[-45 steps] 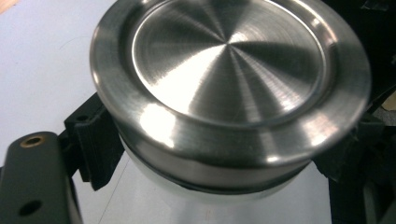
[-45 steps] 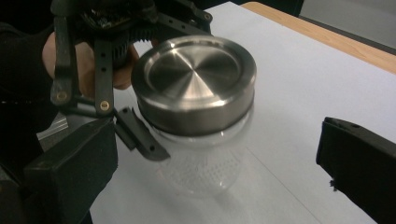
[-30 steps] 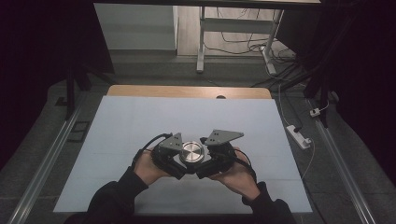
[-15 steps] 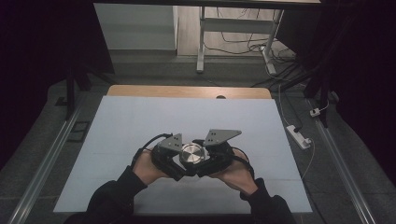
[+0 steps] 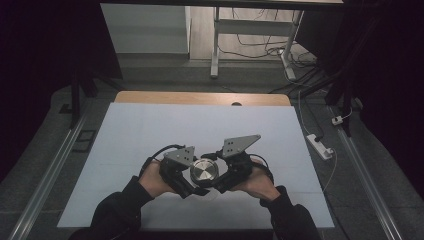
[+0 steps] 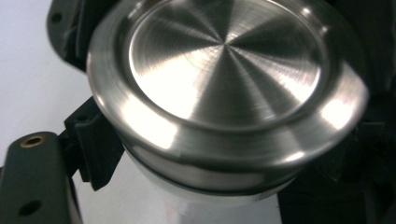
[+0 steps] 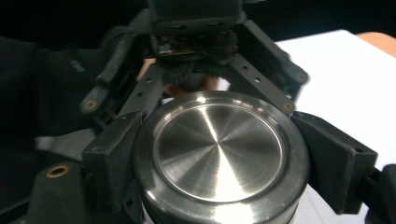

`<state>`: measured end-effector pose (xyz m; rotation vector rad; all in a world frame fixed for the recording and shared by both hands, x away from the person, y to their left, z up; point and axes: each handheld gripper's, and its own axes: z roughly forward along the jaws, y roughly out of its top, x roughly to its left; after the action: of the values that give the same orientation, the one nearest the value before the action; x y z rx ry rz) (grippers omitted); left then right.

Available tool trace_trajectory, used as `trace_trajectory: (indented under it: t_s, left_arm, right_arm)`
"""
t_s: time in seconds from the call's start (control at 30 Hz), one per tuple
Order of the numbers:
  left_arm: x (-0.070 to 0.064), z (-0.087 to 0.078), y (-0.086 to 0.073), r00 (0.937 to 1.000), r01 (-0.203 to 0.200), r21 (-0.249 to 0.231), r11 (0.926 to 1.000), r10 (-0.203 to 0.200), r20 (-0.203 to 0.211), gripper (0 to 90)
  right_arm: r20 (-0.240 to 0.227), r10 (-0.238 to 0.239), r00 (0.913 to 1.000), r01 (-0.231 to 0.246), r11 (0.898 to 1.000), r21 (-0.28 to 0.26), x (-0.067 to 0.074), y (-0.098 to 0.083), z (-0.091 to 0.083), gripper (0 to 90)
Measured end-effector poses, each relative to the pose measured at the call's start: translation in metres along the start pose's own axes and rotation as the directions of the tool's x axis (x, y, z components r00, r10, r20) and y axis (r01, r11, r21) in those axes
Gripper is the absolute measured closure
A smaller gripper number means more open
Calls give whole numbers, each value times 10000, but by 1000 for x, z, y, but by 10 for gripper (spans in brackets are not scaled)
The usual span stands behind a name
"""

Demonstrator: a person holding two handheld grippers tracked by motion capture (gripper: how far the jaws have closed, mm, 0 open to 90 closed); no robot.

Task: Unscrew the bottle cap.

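High view: the body of the steel-lidded jar is hidden between the two grippers. The left gripper is clamped on the jar below its lid; the right gripper has just been closing and is pressed on the lid's rim. Bare white table is seen all around, edges well apart.

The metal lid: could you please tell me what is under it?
Under the metal lid a white container body shows just below its rim. The lid covers the opening, so any contents are hidden, and whether it rests on the table can't be seen.
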<state>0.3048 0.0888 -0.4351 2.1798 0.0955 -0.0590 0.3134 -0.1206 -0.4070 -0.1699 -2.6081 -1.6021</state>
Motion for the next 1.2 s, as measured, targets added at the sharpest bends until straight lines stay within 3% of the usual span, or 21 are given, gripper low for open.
trace_trajectory:
  t_s: [0.1, 0.2, 0.23, 0.33, 0.43, 0.47, 0.5, 0.6, 0.7, 0.8, 0.97, 1.07, 1.2]
  left_arm:
    - [-2, 1, 2, 9998, -43, 53, 10000, 43, -181, 158]
    - [-2, -3, 4, 9979, 49, -17, 10000, -50, -649, 158]
    - [-2, -5, 4, 9963, 131, -49, 9999, -134, -846, 158]
    - [-1, -10, 4, 9882, 399, -163, 9991, -419, -1475, 158]
    - [1, -13, 2, 9803, 707, -332, 9969, -756, -1824, 158]
    - [2, -13, 2, 9778, 786, -343, 9963, -838, -1923, 158]
    - [3, -12, 2, 9746, 852, -312, 9959, -898, -2050, 158]
    - [2, -9, 2, 9677, 956, -82, 9954, -949, -2337, 158]
    - [2, -7, 2, 9677, 979, -53, 9952, -964, -2328, 158]
    - [0, -7, 4, 9706, 884, -57, 9961, -875, -2242, 158]
    - [-1, -7, 5, 9814, 735, -101, 9972, -742, -1769, 158]
    - [0, -7, 4, 9906, 565, -155, 9983, -580, -1241, 158]
    - [0, -6, 2, 9988, 363, -330, 9988, -374, -327, 158]
  right_arm:
    - [-357, -132, 9993, 132, 9999, -12, -2, -1, -2, 187]
    - [270, -112, 9996, 119, 9996, -274, 1, 3, -6, 148]
    - [270, -112, 9996, 119, 9996, -274, 1, 3, -6, 148]
    - [1011, 198, 9947, -137, 9980, -612, 3, 9, -12, 103]
    - [1920, 515, 9800, -358, 9958, -845, 6, 13, -17, 100]
    - [2427, 778, 9670, -584, 9946, -862, 8, 13, -17, 101]
    - [2427, 778, 9670, -584, 9946, -862, 8, 13, -17, 101]
    - [2857, 1030, 9528, -815, 9929, -861, 9, 12, -13, 103]
    - [3187, 991, 9427, -858, 9948, -554, 13, 12, -5, 105]
    - [3611, 545, 9309, -534, 9985, -130, 19, 12, 2, 149]
    - [3362, 182, 9416, -214, 9998, 58, 23, 14, 1, 193]
    - [2841, 105, 9587, -150, 9998, 138, 21, 14, -2, 194]
    - [1766, 117, 9842, -133, 9999, 79, 17, 12, -7, 195]
